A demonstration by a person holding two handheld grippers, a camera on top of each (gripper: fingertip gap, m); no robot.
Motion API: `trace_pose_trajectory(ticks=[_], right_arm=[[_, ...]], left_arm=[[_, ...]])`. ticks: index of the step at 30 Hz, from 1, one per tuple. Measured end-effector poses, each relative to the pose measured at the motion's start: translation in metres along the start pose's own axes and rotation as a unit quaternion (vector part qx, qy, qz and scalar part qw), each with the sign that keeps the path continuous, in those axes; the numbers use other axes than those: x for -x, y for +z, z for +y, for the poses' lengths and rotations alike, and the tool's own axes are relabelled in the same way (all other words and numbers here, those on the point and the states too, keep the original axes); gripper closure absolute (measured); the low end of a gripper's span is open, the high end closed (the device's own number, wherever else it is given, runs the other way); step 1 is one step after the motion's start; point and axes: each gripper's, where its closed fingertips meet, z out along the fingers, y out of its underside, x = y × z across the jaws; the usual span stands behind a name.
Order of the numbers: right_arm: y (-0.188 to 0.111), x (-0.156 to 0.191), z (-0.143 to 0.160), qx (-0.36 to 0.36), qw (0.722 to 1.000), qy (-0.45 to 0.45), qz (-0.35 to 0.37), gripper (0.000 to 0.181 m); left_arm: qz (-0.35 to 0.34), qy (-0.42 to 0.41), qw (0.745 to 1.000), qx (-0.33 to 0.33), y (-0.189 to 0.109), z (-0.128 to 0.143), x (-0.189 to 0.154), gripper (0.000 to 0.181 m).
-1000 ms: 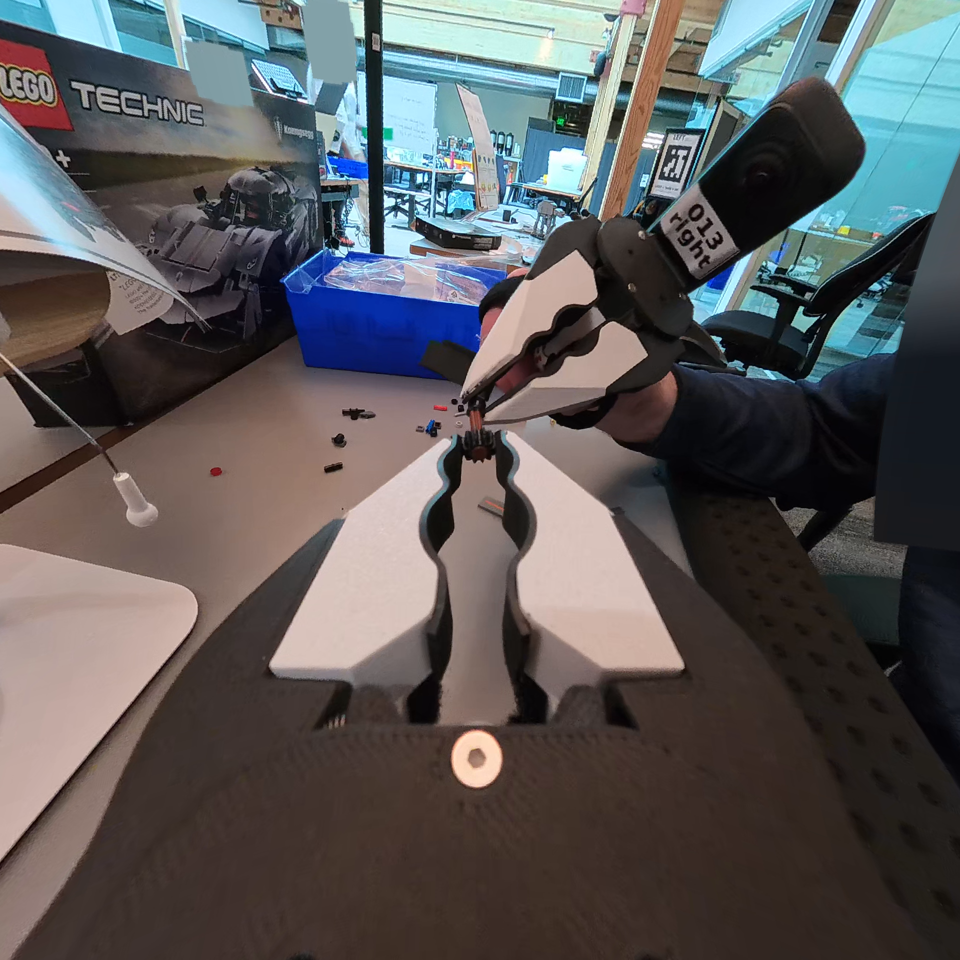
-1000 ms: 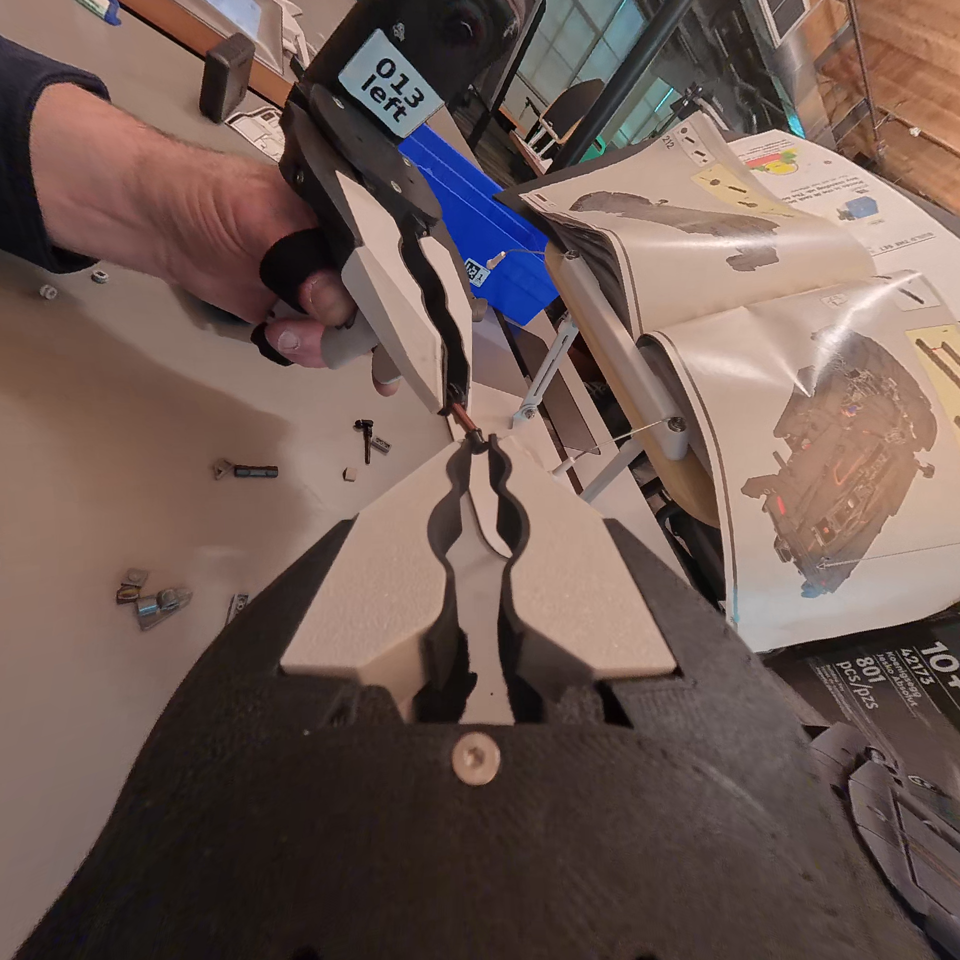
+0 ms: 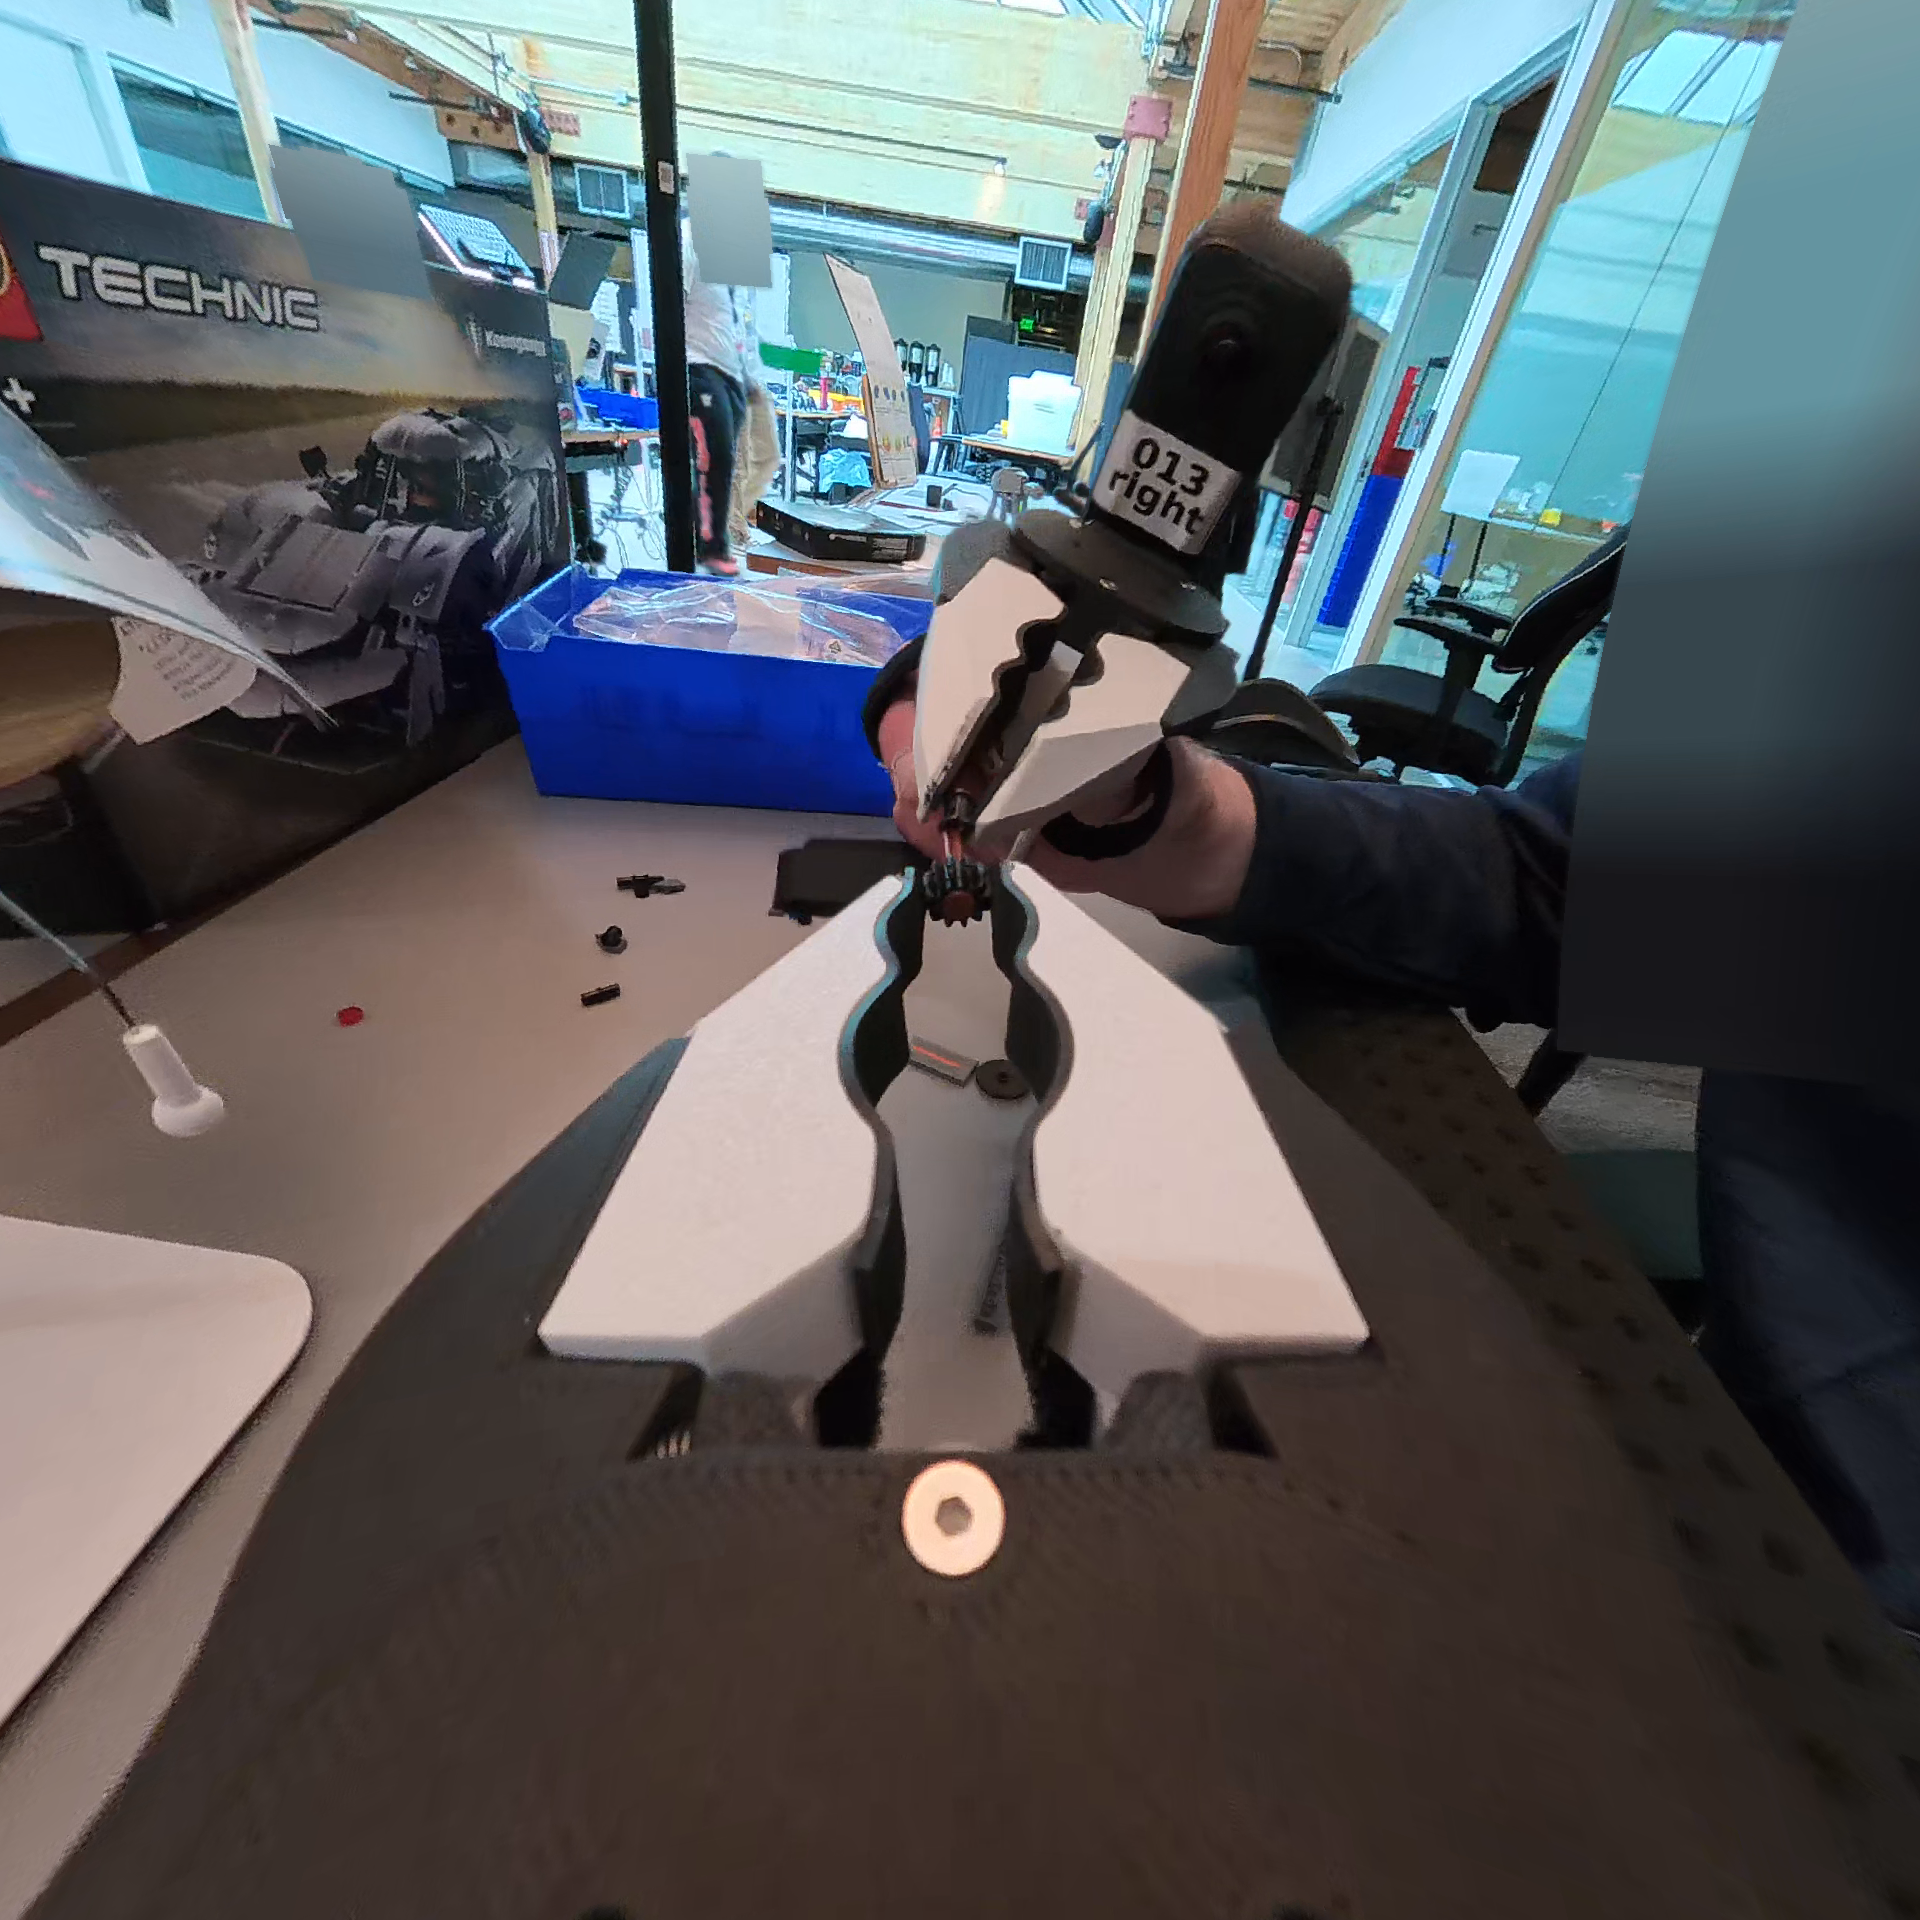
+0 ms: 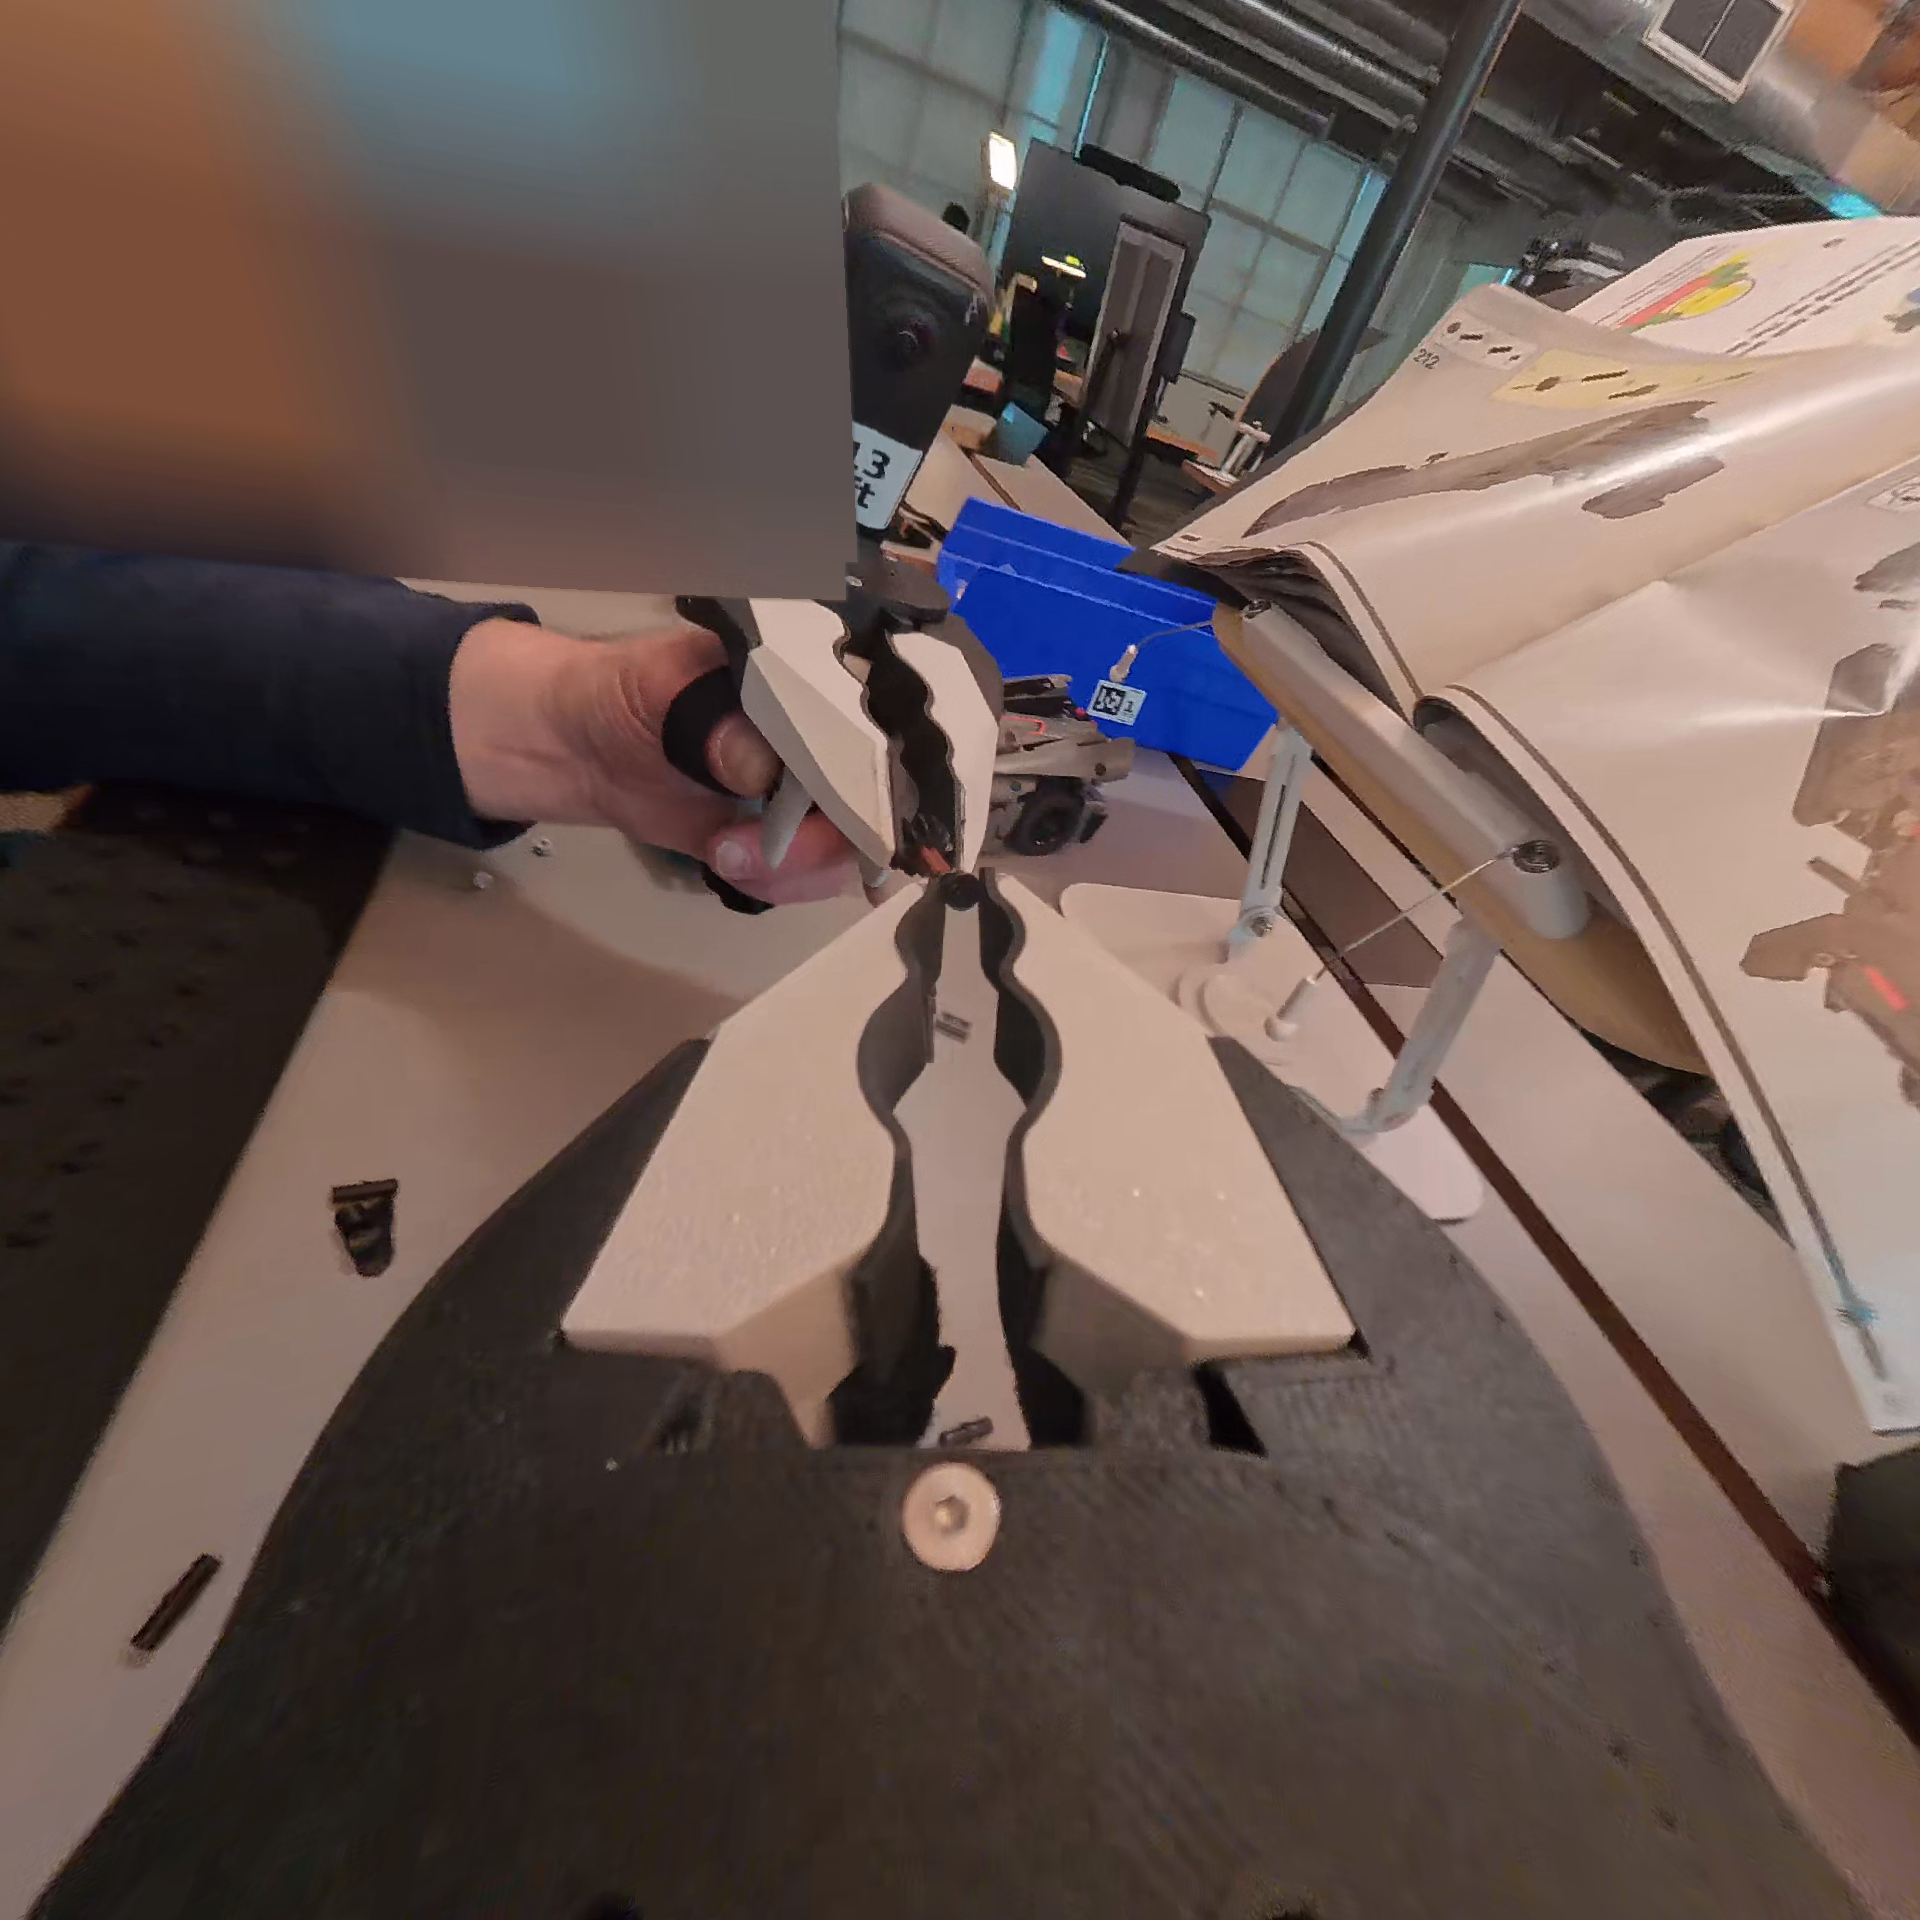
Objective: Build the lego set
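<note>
In the left wrist view my left gripper is shut on a small black gear with a red axle through it. The right gripper comes down from above, tip to tip with the left, and pinches the axle's upper end. In the right wrist view my right gripper is shut on the dark axle end. The left gripper, held in a hand, meets it from the upper left with the gear. Both are held above the grey table.
A blue bin and the set's box stand at the back. An open instruction booklet rests on a white stand. A partly built model sits behind. Loose black pieces and a red piece lie on the table. The grippers are tip to tip, or close to it.
The right gripper has swung from a slanted pose to nearly upright above the left one. Both grippers stay shut and tip to tip on the gear and axle.
</note>
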Motion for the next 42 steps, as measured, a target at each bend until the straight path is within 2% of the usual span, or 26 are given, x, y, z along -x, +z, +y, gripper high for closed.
trace_pose_trajectory(ticks=[20,30,37,42], right_arm=[[-0.007,0.003,-0.011,-0.080,0.977,0.173,-0.096,0.177],[-0.008,0.004,-0.007,-0.058,0.974,0.190,-0.110,0.177],[-0.007,0.007,0.003,-0.021,0.969,0.211,-0.128,0.177],[-0.008,0.007,0.009,-0.008,0.962,0.236,-0.139,0.177]], left_arm=[[-0.042,0.111,0.993,-0.007,0.003,-0.013,-0.011,0.171],[-0.068,0.161,0.984,0.030,0.004,-0.008,-0.011,0.171],[-0.090,0.218,0.969,0.072,0.005,0.001,-0.010,0.170],[-0.117,0.271,0.949,0.109,0.006,0.007,-0.008,0.170]])
